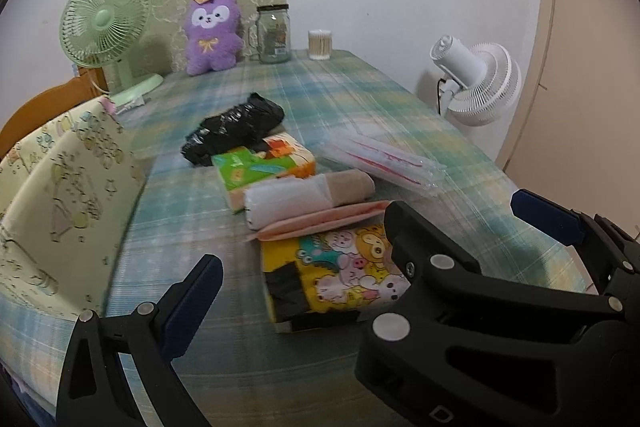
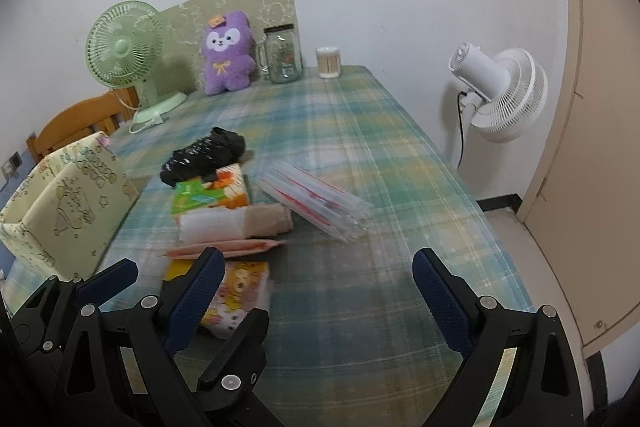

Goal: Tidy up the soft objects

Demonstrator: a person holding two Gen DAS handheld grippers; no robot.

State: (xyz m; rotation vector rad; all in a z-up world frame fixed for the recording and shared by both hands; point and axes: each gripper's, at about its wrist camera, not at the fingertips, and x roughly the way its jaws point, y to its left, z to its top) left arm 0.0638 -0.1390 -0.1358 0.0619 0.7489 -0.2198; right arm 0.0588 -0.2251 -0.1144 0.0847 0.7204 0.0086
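Note:
A row of soft items lies on the plaid table: a black plastic bag roll (image 1: 234,129), an orange-green tissue pack (image 1: 264,167), a white and tan roll (image 1: 308,197), a flat pink pouch (image 1: 320,223) and a cartoon-print tissue pack (image 1: 340,279). The same items show in the right wrist view, with the cartoon pack (image 2: 238,297) nearest. My left gripper (image 1: 298,267) is open and empty, just above the cartoon pack. My right gripper (image 2: 318,291) is open and empty over the table to the right of the pack. A purple plush (image 1: 212,31) sits at the back.
A cream printed fabric box (image 1: 60,203) stands at the left edge. A clear bag of straws (image 1: 384,159) lies right of the row. A green fan (image 1: 106,23), glass jar (image 1: 274,35) and cotton swab cup (image 1: 320,45) stand at the back. A white fan (image 1: 476,79) is beyond the right edge.

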